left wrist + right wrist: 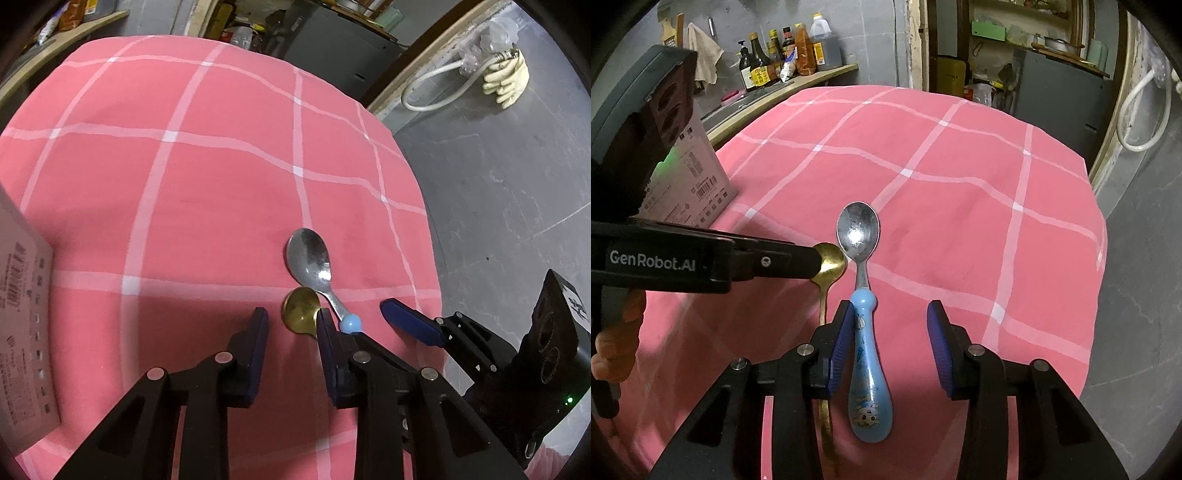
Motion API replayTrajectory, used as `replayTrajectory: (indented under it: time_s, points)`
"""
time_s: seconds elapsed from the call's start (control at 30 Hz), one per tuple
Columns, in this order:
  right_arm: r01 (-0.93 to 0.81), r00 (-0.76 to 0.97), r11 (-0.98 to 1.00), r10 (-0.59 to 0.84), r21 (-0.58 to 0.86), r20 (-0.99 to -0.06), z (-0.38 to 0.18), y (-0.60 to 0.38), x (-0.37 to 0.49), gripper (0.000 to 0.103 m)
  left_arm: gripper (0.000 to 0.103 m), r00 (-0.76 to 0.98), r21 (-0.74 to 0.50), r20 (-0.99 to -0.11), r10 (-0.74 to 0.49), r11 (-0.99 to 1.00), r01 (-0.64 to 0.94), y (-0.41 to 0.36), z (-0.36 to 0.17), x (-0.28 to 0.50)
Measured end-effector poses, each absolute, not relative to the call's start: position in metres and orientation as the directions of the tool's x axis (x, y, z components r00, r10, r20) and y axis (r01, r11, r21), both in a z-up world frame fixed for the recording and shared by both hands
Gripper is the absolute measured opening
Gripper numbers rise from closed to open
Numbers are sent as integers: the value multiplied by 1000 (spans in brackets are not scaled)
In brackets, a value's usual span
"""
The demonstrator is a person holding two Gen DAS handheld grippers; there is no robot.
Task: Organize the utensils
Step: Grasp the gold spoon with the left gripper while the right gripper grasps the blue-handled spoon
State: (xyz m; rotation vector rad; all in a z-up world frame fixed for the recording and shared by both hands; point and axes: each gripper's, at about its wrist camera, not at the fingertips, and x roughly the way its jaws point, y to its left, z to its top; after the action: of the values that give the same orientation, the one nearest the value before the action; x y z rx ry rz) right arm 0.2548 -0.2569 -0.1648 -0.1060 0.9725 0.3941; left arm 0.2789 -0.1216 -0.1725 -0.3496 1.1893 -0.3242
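Pickup step: right tongs point(886, 347) apart, straddling blue-handled spoon point(866, 354); left tongs point(291, 343) apart beside gold spoon point(301, 310) on bench point(960, 192). Next: clamp, lift.

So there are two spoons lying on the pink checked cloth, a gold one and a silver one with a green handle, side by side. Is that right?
Not quite: the silver spoon's handle is light blue with little cartoon drawings, not green, as the right wrist view shows. The rest holds: it lies beside the gold spoon on the pink checked cloth.
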Motion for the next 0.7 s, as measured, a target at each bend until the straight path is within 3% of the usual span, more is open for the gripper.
replayTrajectory:
  time_s: [0.13, 0.3, 0.4, 0.7]
  points:
    - [-375, 508, 925, 264, 66, -820, -163, -259, 255, 31, 22, 334, -408, -849, -410, 909, 79, -126, -172, 285]
    - [-383, 499, 922, 262, 61, -826, -164, -260, 253, 14, 17, 327, -385, -859, -395, 918, 99, -135, -172, 290]
    - [-364, 501, 930, 247, 57, -829, -164, -263, 249, 13, 6, 321, -346, -875, -363, 932, 112, -140, -173, 291]
    - [-180, 448, 960, 273, 213, -851, -167, -292, 235, 10, 4, 324, -329, -878, -352, 936, 125, -140, -168, 292]
